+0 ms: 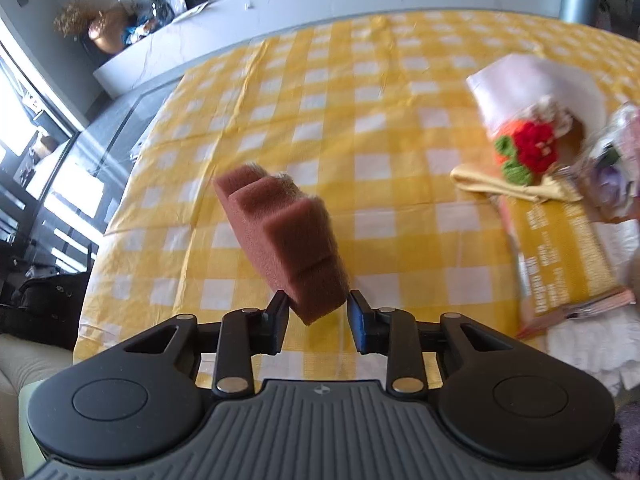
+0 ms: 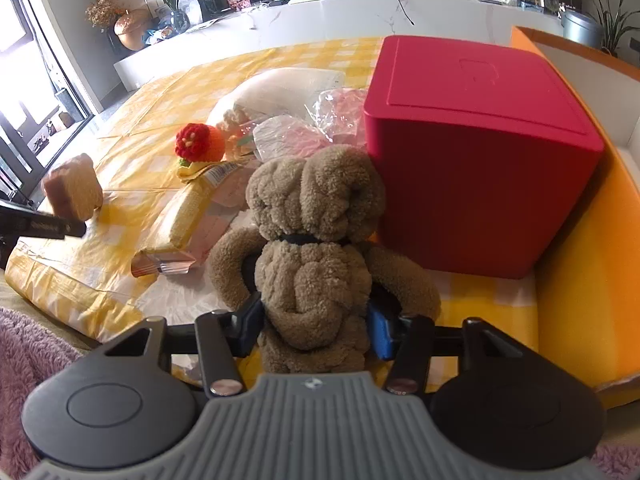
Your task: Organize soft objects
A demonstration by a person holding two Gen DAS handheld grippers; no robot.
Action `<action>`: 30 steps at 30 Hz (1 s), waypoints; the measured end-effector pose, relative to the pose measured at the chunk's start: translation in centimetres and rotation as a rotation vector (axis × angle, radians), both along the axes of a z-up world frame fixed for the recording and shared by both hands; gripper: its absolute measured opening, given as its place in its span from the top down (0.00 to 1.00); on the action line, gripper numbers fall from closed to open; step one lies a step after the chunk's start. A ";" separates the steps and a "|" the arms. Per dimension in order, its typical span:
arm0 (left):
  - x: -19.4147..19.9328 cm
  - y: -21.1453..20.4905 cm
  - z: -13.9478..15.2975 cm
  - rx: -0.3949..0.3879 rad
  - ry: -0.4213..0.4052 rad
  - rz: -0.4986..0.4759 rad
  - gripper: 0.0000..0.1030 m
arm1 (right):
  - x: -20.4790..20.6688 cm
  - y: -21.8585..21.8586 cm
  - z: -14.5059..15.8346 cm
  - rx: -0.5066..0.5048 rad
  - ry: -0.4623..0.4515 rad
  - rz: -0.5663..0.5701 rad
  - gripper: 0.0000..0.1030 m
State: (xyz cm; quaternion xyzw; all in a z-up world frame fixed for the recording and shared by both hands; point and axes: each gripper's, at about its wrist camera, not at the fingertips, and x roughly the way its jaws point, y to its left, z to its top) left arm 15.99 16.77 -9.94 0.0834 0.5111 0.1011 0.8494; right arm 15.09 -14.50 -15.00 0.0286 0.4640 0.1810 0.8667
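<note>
A brown ridged sponge (image 1: 280, 232) sticks up tilted above the yellow checked tablecloth (image 1: 320, 100). My left gripper (image 1: 318, 302) is shut on its lower corner, both pads touching it. The right wrist view shows the same sponge (image 2: 72, 186) at far left above a dark finger of that gripper (image 2: 44, 226). A fuzzy brown plush toy (image 2: 316, 208) stands upright in front of a red box (image 2: 480, 152). My right gripper (image 2: 316, 322) is shut on the toy's lower body, the blue pads pressing into the fur.
An orange open box (image 2: 580, 260) borders the red box at right. A pile lies mid-table: a crocheted red flower (image 2: 192, 142), a white pillow pack (image 2: 280, 84), pink items in plastic wrap (image 2: 296, 136), a yellow packet (image 2: 188, 208). Purple fleece (image 2: 24, 344) lies at the near left.
</note>
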 end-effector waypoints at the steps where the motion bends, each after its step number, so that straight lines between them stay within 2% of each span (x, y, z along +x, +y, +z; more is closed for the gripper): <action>1: -0.3 -0.2 0.4 -0.011 -0.013 -0.010 0.67 | -0.1 0.0 0.1 0.000 -0.003 0.000 0.52; 6: -2.5 -1.7 1.8 -0.075 -0.058 -0.051 0.69 | -0.9 -0.2 0.9 0.001 -0.023 0.009 0.57; 12: -5.6 -3.8 4.1 -0.159 -0.129 -0.087 0.72 | -2.3 -1.3 2.4 0.039 -0.073 0.009 0.57; 13: -6.1 -4.2 4.5 -0.169 -0.140 -0.095 0.74 | -2.5 -1.4 2.7 0.047 -0.082 0.008 0.57; 14: -6.4 -4.5 4.7 -0.177 -0.148 -0.103 0.96 | -2.8 -1.6 3.0 0.052 -0.088 0.007 0.57; 15: -6.7 -4.8 4.9 -0.183 -0.162 -0.105 0.99 | -3.0 -1.7 3.1 0.053 -0.092 0.007 0.57; 22: -7.9 -6.0 4.5 -0.195 -0.154 -0.122 1.00 | -4.4 -2.4 3.9 0.052 -0.114 -0.005 0.57; 25: -7.9 -6.3 4.2 -0.184 -0.164 -0.129 0.89 | -4.6 -2.6 3.6 0.045 -0.105 -0.009 0.57; 27: -7.7 -6.3 3.9 -0.156 -0.142 -0.147 0.69 | -4.6 -2.7 3.6 0.057 -0.100 -0.014 0.57; 29: -7.0 -6.1 3.6 -0.140 -0.122 -0.150 0.32 | -4.5 -2.7 3.5 0.068 -0.098 -0.015 0.57; 30: -6.7 -5.9 3.3 -0.134 -0.114 -0.160 0.27 | -4.3 -2.6 3.5 0.069 -0.098 -0.014 0.57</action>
